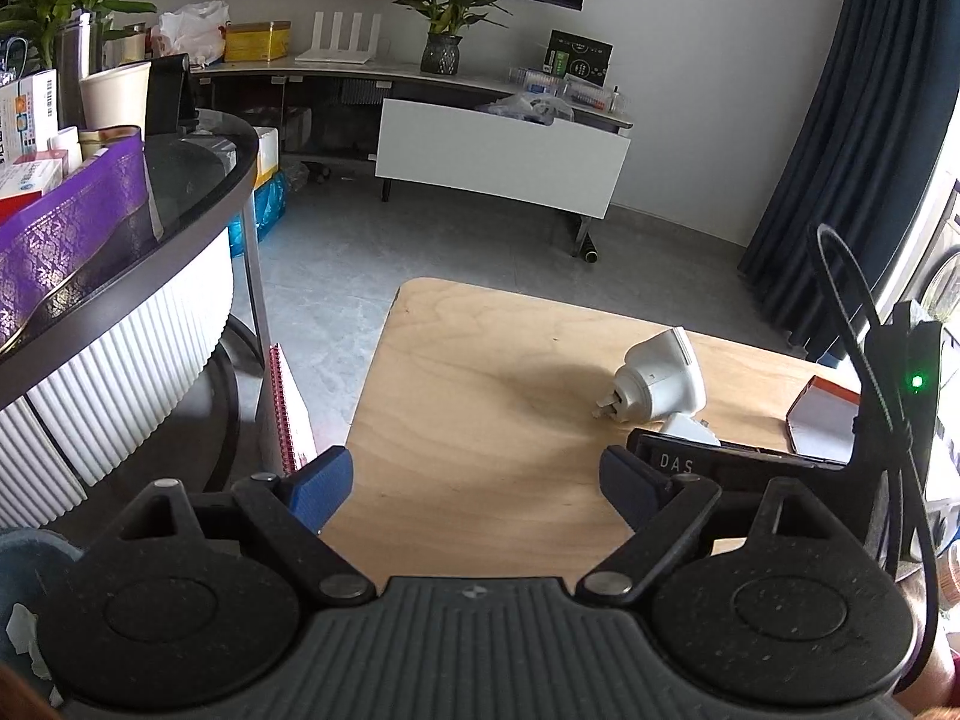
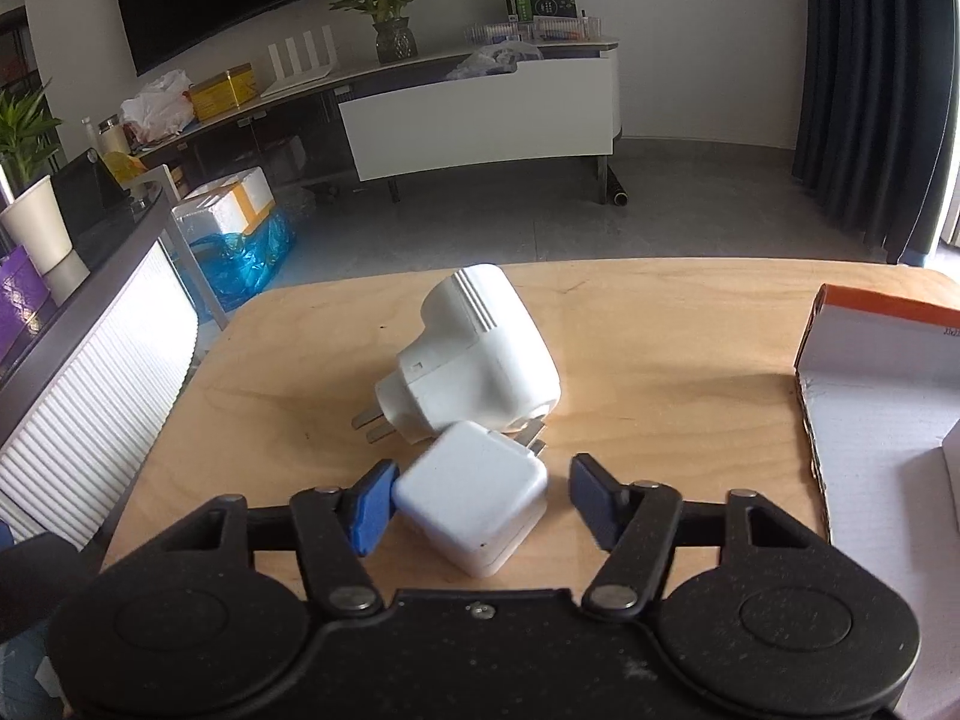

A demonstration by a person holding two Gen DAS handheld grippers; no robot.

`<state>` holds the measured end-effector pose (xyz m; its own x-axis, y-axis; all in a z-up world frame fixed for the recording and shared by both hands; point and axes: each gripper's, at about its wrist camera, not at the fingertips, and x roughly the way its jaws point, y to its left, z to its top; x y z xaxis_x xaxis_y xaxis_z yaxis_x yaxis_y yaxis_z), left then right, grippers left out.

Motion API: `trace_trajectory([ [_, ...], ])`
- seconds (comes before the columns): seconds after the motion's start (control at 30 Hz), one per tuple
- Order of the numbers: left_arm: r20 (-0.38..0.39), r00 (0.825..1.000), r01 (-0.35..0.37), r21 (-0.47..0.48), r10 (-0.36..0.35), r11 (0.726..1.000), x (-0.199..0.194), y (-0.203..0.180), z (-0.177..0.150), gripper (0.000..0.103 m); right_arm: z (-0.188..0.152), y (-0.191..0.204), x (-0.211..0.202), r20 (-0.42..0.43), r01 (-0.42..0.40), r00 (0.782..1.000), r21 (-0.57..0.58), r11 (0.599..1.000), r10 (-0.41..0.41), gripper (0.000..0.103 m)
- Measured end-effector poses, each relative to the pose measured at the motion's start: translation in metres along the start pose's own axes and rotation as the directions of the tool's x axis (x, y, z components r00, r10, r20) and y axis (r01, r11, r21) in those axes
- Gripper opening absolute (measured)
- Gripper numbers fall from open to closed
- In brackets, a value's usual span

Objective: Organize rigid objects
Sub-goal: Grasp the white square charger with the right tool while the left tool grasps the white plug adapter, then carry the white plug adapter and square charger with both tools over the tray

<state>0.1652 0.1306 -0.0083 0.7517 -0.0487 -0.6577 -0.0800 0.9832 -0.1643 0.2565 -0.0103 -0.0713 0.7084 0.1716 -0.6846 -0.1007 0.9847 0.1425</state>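
White charger [image 2: 471, 495] between right tool [image 2: 480, 498] pads

A pale wooden bench [image 2: 660, 324] with rounded corners carries the things. Near its middle lies a large white plug adapter [image 2: 474, 354] on its side, prongs pointing left. Just in front, touching it, lies a smaller white square charger [image 2: 474, 492]. At the right edge lies an open cardboard box [image 2: 870, 396] with an orange rim.
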Motion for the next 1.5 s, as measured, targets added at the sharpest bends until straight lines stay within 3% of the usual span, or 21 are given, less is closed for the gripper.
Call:
trace_trajectory([
  [0.07,-0.002,1.000,0.007,0.004,-0.007,1.000,0.003,-0.002,0.001,0.092,-0.002,-0.001,-0.003,0.004,0.029,1.000,-0.007,1.000,-0.029,0.065],
  [0.2,0.002,1.000,0.029,0.045,-0.029,0.999,0.014,-0.015,0.005,0.095,-0.010,-0.020,-0.022,0.006,0.040,0.999,0.097,0.994,-0.041,0.064],
  [0.3,0.004,0.996,0.089,0.098,-0.090,0.991,0.030,-0.031,0.009,0.099,-0.015,-0.033,-0.043,0.017,0.022,1.000,0.132,0.991,-0.025,0.064],
  [0.37,-0.002,0.991,0.135,0.165,-0.137,0.977,0.046,-0.046,0.011,0.102,-0.020,-0.040,-0.055,0.010,0.013,1.000,0.147,0.989,-0.015,0.064],
  [0.5,-0.008,0.987,0.157,0.324,-0.163,0.933,0.077,-0.080,0.012,0.103,-0.034,-0.047,-0.073,-0.019,-0.017,1.000,0.134,0.991,0.019,0.064],
  [0.7,-0.019,0.989,0.139,0.423,-0.145,0.895,0.112,-0.102,0.011,0.103,-0.051,-0.040,-0.085,-0.049,-0.050,0.997,0.086,0.995,0.054,0.064],
  [0.83,-0.025,0.990,0.136,0.405,-0.137,0.904,0.124,-0.098,0.012,0.098,-0.049,-0.036,-0.092,-0.017,-0.071,0.997,0.067,0.995,0.073,0.064],
  [0.9,-0.042,0.987,0.156,0.388,-0.152,0.908,0.125,-0.098,0.013,0.081,-0.047,-0.039,-0.093,-0.014,-0.089,0.996,0.081,0.993,0.091,0.064],
  [0.93,-0.064,0.984,0.176,0.383,-0.165,0.907,0.126,-0.098,0.012,0.068,-0.047,-0.039,-0.093,-0.012,-0.091,0.996,0.084,0.992,0.092,0.064],
  [1.03,-0.044,0.988,0.156,0.379,-0.151,0.912,0.119,-0.096,0.005,0.067,-0.046,-0.040,-0.097,0.002,-0.086,0.996,0.077,0.993,0.086,0.064],
  [1.17,-0.035,0.992,0.129,0.313,-0.124,0.941,0.098,-0.087,0.002,0.067,-0.045,-0.047,-0.103,0.023,-0.076,0.997,0.085,0.993,0.075,0.064],
  [1.5,0.028,1.000,-0.002,0.181,-0.003,0.983,0.000,-0.066,-0.009,0.067,-0.041,-0.053,-0.138,0.101,-0.132,0.987,0.068,0.989,0.125,0.064],
])
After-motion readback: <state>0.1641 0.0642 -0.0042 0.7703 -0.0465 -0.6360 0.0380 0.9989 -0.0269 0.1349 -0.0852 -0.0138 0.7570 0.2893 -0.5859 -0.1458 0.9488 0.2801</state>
